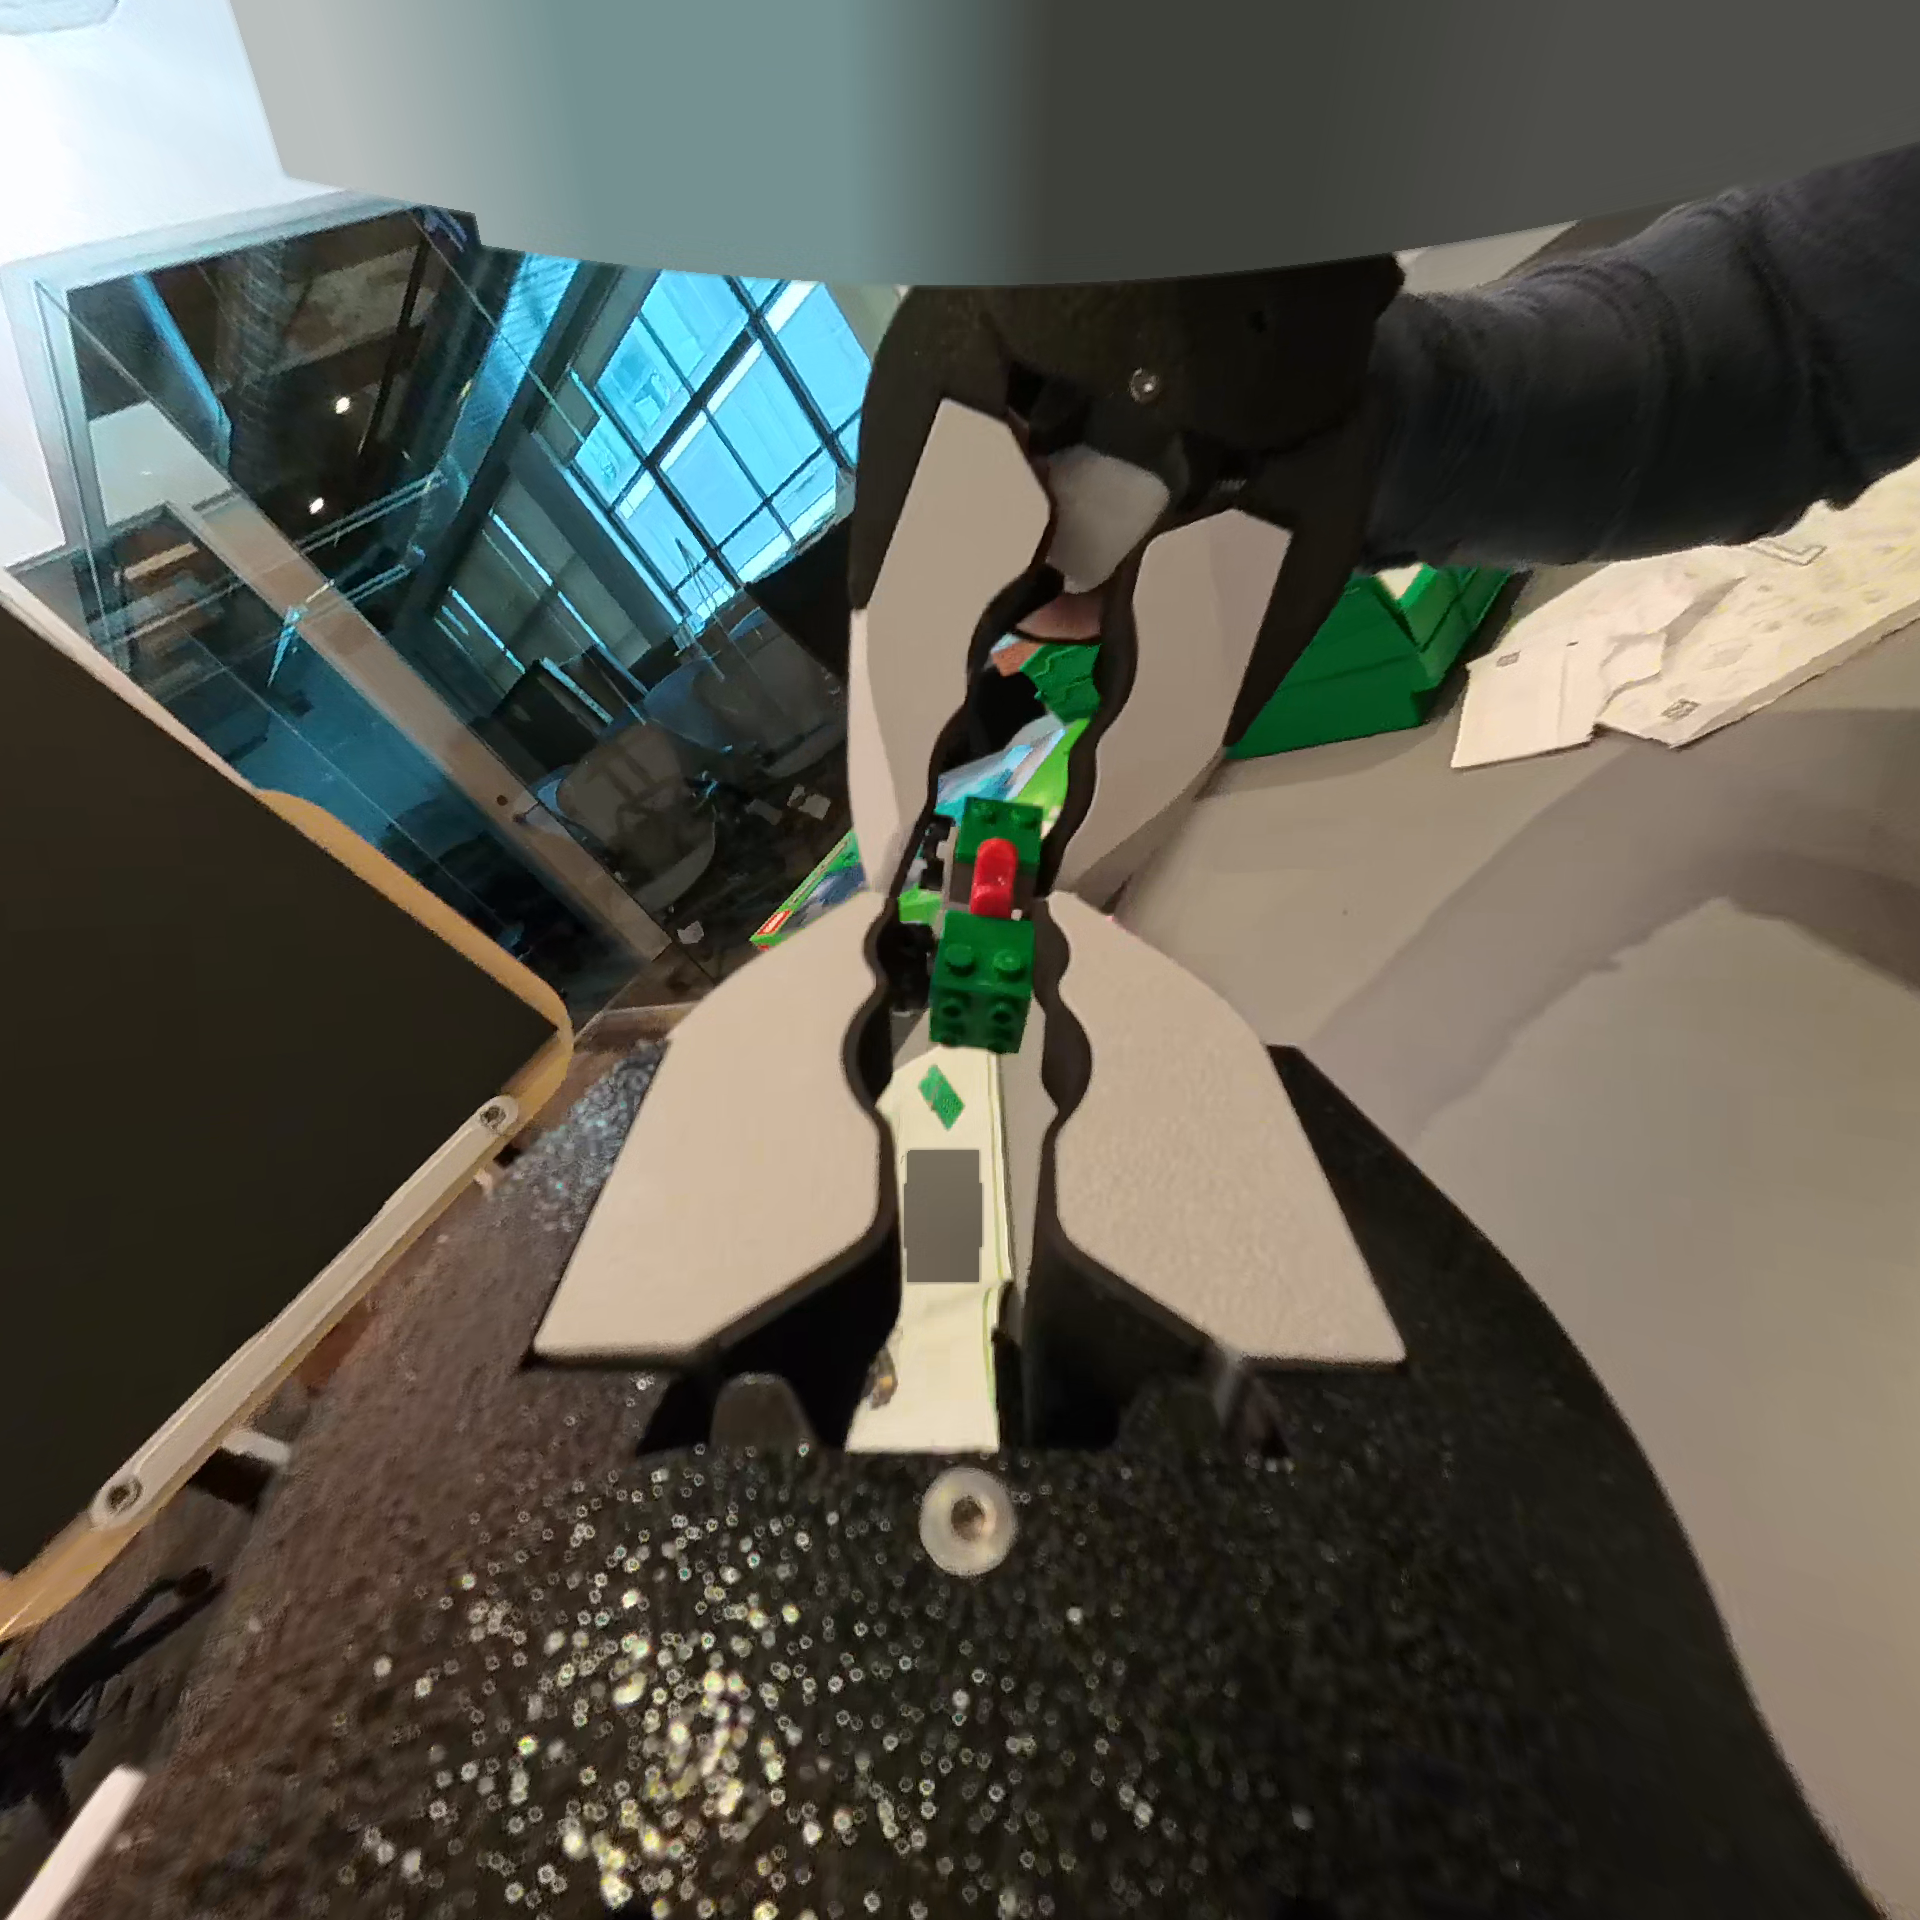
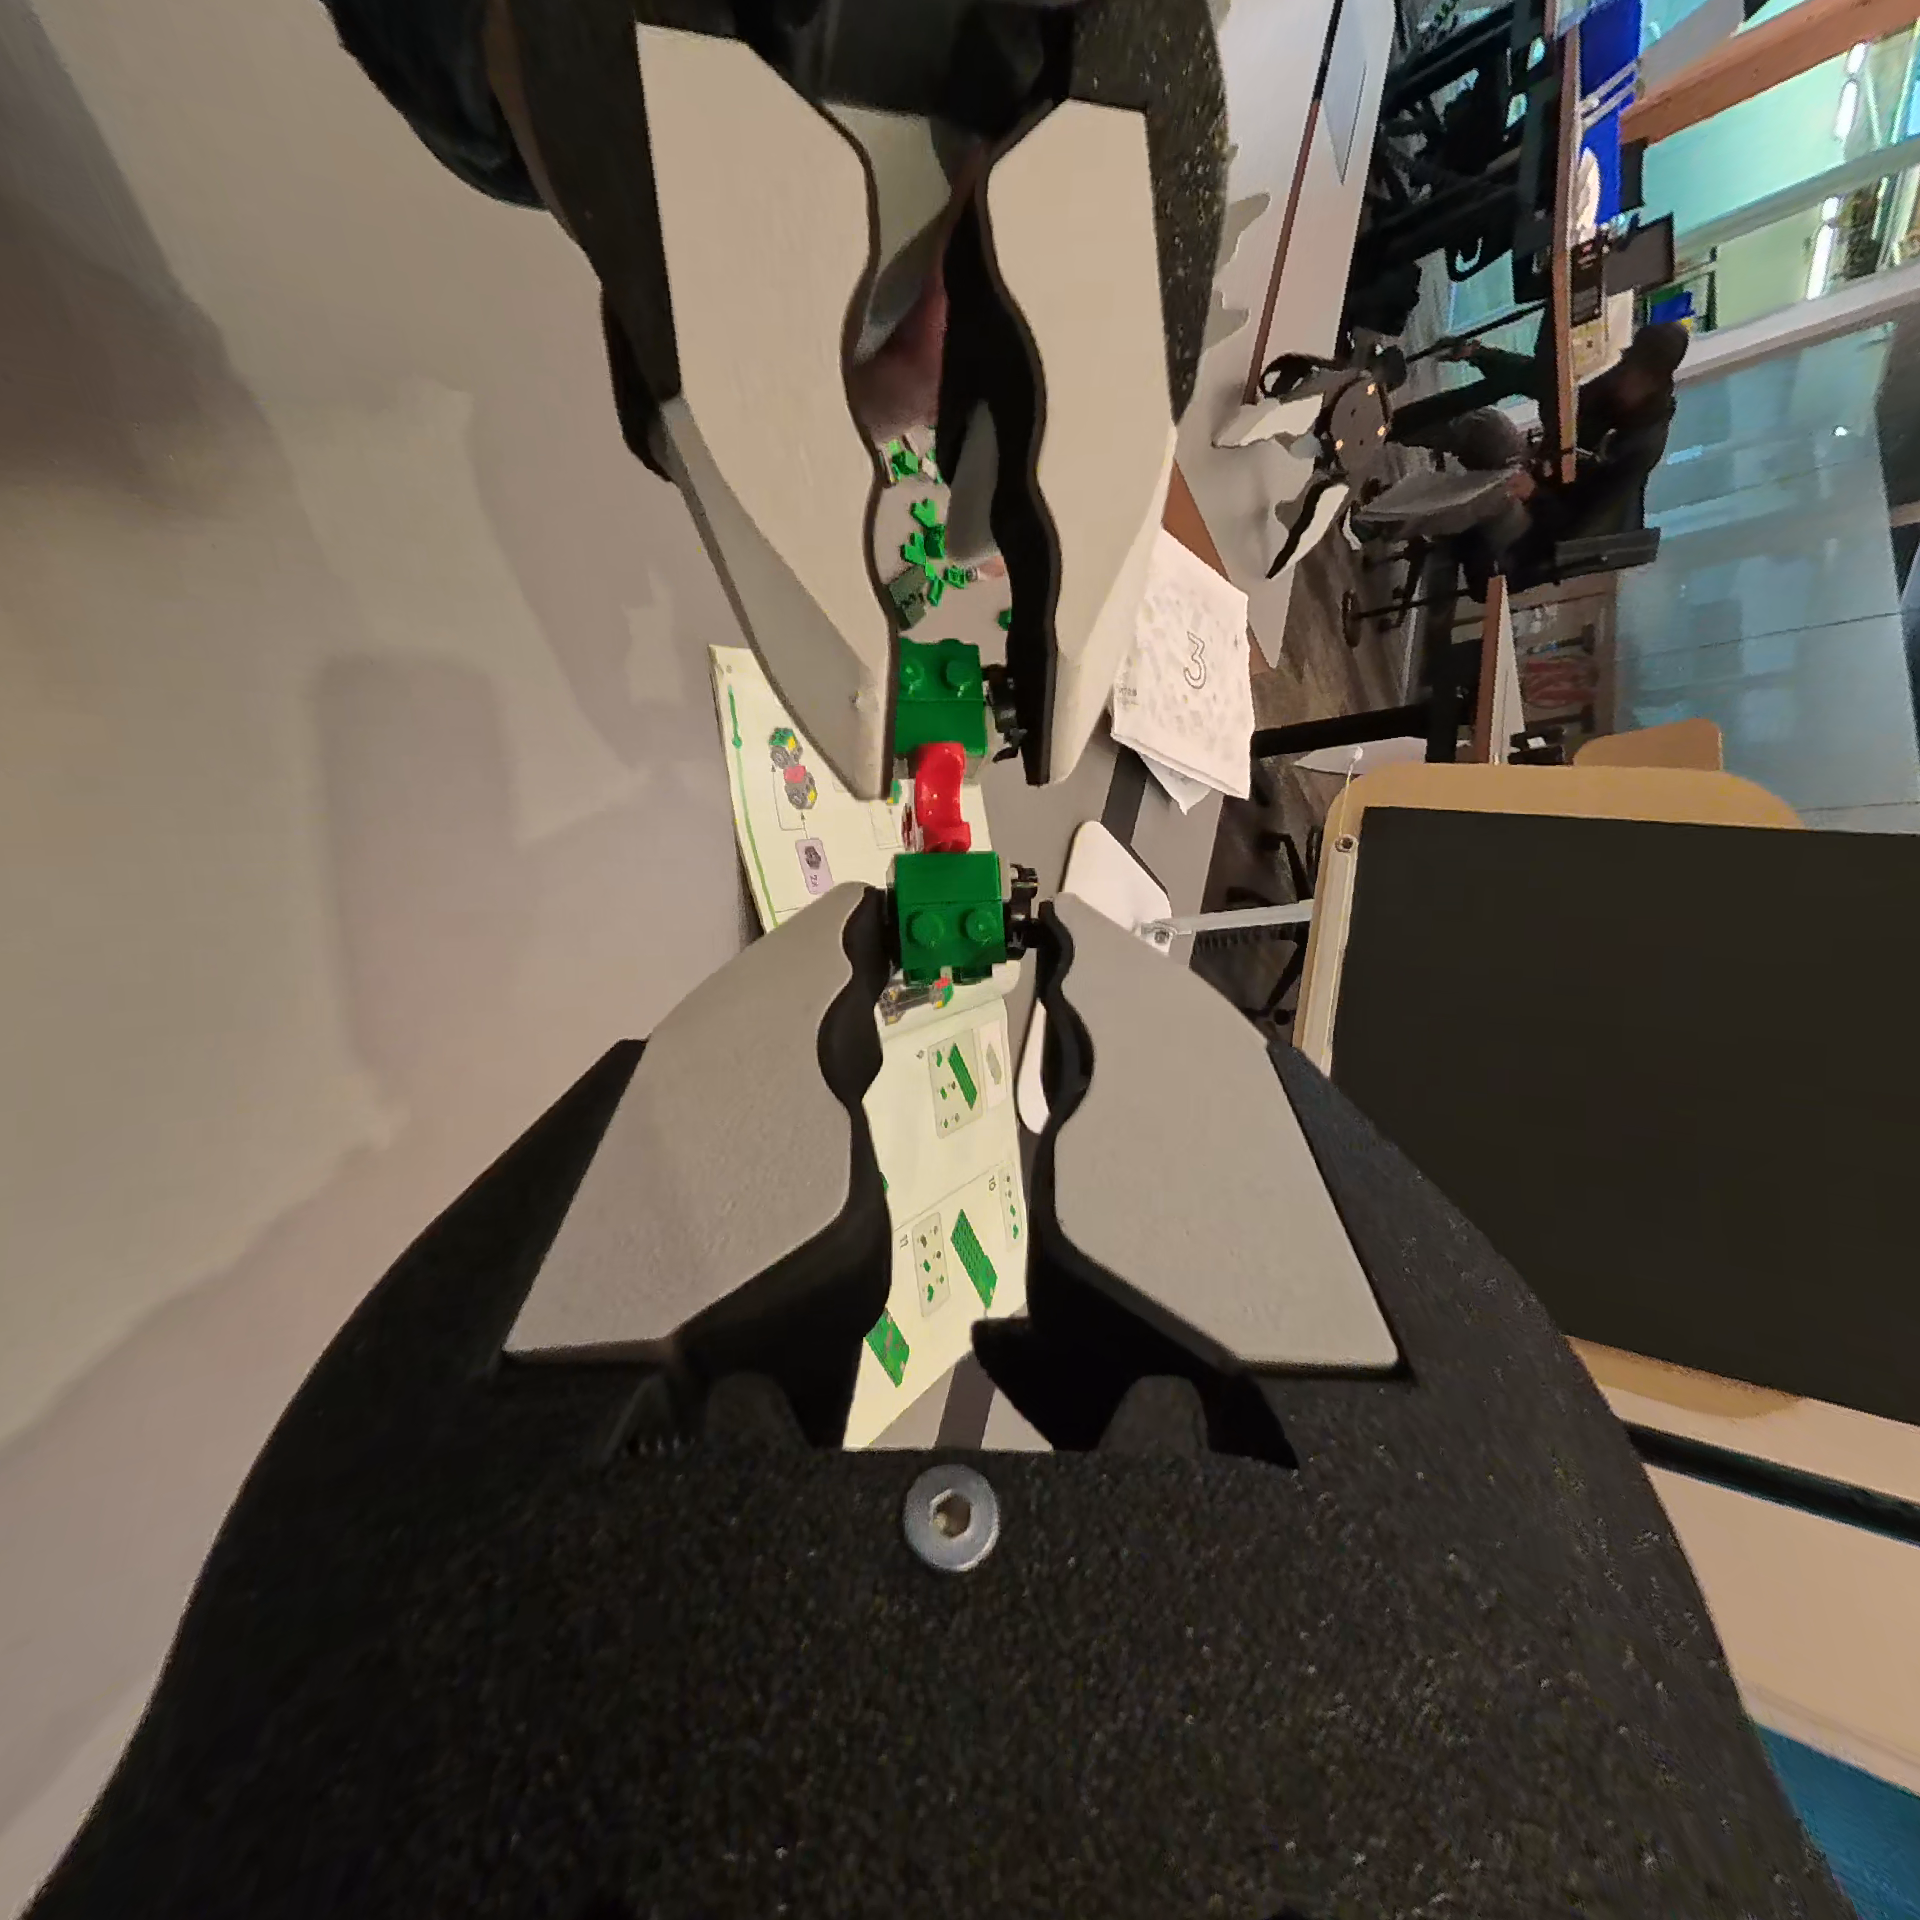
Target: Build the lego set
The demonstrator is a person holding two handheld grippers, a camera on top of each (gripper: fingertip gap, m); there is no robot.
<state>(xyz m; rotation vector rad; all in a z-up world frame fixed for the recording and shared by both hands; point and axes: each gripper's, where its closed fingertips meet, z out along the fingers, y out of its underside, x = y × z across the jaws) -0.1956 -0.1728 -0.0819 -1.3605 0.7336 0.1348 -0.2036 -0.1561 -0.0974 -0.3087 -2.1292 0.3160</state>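
Note:
A small lego assembly is held in the air between both grippers: two dark green blocks joined by a red piece [image 2: 940, 800]. My right gripper [image 2: 956, 909] is shut on the near green block [image 2: 945, 920]. My left gripper [image 2: 956, 779] comes in from above, shut on the far green block [image 2: 935, 696]. In the left wrist view, my left gripper [image 1: 971, 935] grips its green block [image 1: 982, 987]. The right gripper [image 1: 971, 883] opposite holds the other block [image 1: 997, 821], with the red piece [image 1: 994, 873] between. Black parts stick out at the blocks' sides.
The open instruction booklet [image 2: 935, 1195] lies on the grey table [image 2: 364, 727] below the grippers. Several loose green pieces [image 2: 920, 561] lie farther off, with paper sheets [image 2: 1184, 665] nearby. A green box [image 1: 1351, 665] stands behind. A black panel [image 2: 1610, 1091] borders the table.

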